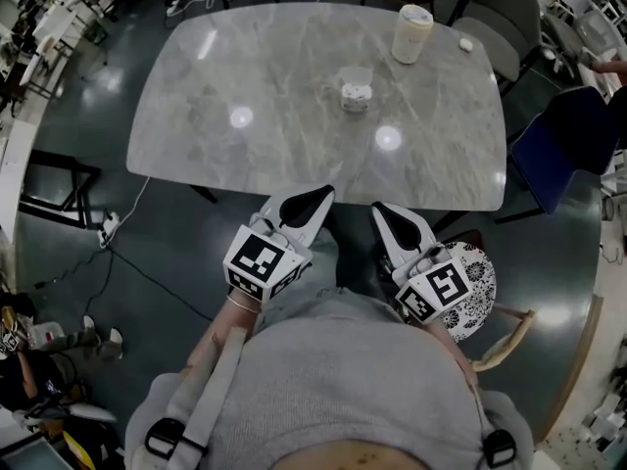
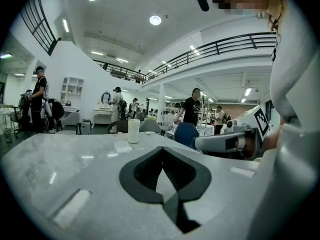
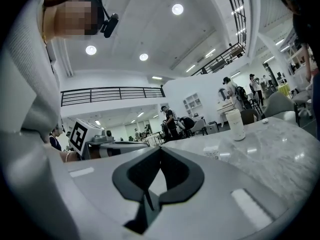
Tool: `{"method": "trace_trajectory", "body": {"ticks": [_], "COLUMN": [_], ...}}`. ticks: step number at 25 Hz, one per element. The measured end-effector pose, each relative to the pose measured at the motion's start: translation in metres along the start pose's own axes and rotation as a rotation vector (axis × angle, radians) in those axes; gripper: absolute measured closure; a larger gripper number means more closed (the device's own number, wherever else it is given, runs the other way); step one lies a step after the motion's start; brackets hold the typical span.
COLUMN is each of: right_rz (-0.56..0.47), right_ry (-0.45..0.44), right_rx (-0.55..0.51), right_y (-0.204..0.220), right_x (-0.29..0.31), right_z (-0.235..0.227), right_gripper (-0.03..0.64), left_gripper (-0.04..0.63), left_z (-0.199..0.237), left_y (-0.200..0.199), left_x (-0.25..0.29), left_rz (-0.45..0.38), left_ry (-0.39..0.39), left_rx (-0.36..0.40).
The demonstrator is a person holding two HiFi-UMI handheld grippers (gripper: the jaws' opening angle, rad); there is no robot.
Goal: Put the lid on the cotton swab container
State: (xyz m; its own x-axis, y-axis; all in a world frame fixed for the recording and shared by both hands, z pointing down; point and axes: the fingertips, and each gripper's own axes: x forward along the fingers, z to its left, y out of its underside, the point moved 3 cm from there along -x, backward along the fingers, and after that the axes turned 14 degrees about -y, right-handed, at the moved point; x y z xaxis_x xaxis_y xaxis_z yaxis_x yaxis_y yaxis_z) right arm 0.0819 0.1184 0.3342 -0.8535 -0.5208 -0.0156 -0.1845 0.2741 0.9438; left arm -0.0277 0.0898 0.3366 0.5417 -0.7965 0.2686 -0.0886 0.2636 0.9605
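The small white cotton swab container [image 1: 356, 95] stands near the middle of the marble table [image 1: 245, 155]. A clear lid-like piece [image 1: 356, 74] lies touching its far side. Both grippers hang in front of the table's near edge, close to the person's body, well short of the container. My left gripper [image 1: 316, 200] is shut and holds nothing; my right gripper [image 1: 382, 211] is likewise shut and holds nothing. In the left gripper view the shut left gripper [image 2: 162, 151] points at the container [image 2: 121, 145]. In the right gripper view the shut right gripper [image 3: 160, 153] points left of the container [image 3: 211, 152].
A tall pale cup [image 1: 412, 33] stands at the table's far right, with a small white object [image 1: 466, 43] beside it. Grey and blue chairs [image 1: 568, 145] crowd the right side. A patterned stool [image 1: 480, 282] sits by my right gripper. Cables [image 1: 127, 253] run across the floor at left.
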Motion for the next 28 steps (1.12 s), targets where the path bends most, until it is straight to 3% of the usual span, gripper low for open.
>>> {"method": "trace_trajectory", "body": {"ticks": [9,15,28], "right_rz": [-0.033,-0.058,-0.068], "right_ry": [0.044,0.040,0.135], "right_rx": [-0.008,-0.027,-0.025], "right_y": [-0.033,-0.063,-0.075], "right_x": [0.048,0.088,0.130], "right_z": [-0.060,-0.097,-0.168], "right_gripper": [0.614,0.615,0.615], "left_gripper": [0.597,0.597,0.597], "left_z": [0.045,0.088,0.139], "left_y": [-0.036,-0.062,-0.069], "left_x": [0.060,0.097,0.162], "left_rz": [-0.027,-0.023,0.006], "left_ry": [0.074,0.061,0.138], "left_rx": [0.019,0.017,-0.007]}}
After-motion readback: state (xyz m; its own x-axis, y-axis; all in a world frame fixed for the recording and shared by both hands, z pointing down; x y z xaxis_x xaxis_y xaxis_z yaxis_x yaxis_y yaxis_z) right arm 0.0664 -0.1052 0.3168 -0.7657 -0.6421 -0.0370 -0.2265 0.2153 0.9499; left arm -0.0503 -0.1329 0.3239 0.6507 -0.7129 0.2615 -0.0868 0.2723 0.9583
